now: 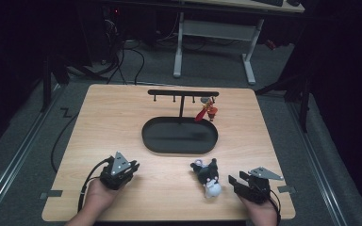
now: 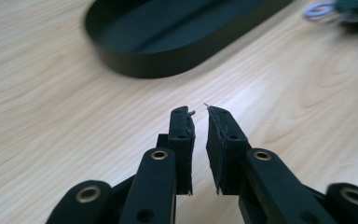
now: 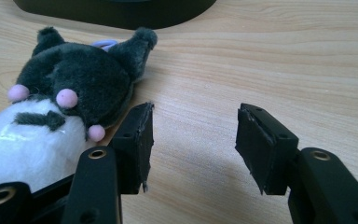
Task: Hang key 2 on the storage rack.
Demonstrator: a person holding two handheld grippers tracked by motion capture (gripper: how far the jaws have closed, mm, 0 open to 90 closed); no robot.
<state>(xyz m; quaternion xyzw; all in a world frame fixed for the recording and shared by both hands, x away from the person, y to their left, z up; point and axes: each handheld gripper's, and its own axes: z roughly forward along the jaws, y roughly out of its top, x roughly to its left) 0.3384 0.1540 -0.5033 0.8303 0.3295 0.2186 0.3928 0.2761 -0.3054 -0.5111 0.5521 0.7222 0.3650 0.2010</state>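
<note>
**Operator:** Starting nearest me: my right gripper (image 3: 193,144) has its fingers (image 3: 135,140) apart with nothing between them, only bare table (image 3: 261,56). The plush toy (image 3: 70,93) lies just off the outer side of one finger, close against it but not clamped.

**Spotter:** How will it handle?

**Operator:** I'd judge it light, soft and squashy. It won't break, but the fur may slip and the body will sag. I'd pinch the dark head or the small loop (image 3: 105,44) beyond it, past the fingertips.

**Spotter:** And the left?

**Operator:** My left gripper (image 2: 199,140) has its fingers (image 2: 182,140) slightly apart, empty. Farther ahead of them sits the black tray (image 2: 144,65), and beyond that the hanger rack (image 1: 183,93) carrying a red charm (image 1: 206,112).

**Spotter:** Any writing?

**Operator:** No label or brand I can read anywhere.
</note>
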